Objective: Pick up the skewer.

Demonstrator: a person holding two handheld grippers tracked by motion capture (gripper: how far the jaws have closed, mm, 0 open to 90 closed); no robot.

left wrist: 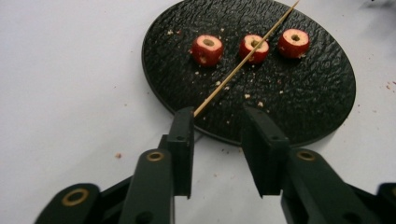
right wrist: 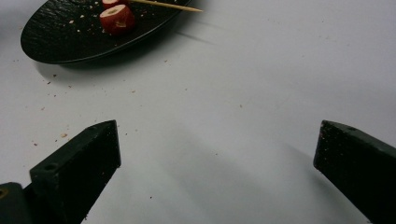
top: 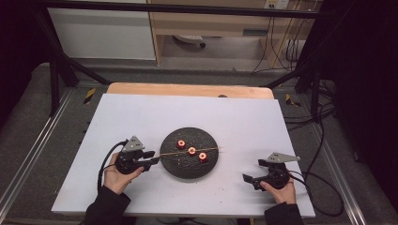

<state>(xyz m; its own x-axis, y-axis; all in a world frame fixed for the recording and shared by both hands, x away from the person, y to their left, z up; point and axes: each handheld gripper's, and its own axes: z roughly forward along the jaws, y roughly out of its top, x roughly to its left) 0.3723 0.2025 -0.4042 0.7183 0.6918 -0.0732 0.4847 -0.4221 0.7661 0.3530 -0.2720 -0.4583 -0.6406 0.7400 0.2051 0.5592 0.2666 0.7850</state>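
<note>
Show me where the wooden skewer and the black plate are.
wooden skewer [left wrist: 243, 63], left gripper view, middle of its shaft.
black plate [left wrist: 303, 107], left gripper view, bare textured surface.

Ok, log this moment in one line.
left gripper: open, at skewer end | right gripper: open, idle | three fruit rings on plate

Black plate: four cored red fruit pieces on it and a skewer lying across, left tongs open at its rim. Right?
Not quite. The black plate holds three red fruit pieces, not four, as the left gripper view shows. The skewer does lie across it, and the left tongs are open at its rim.
</note>
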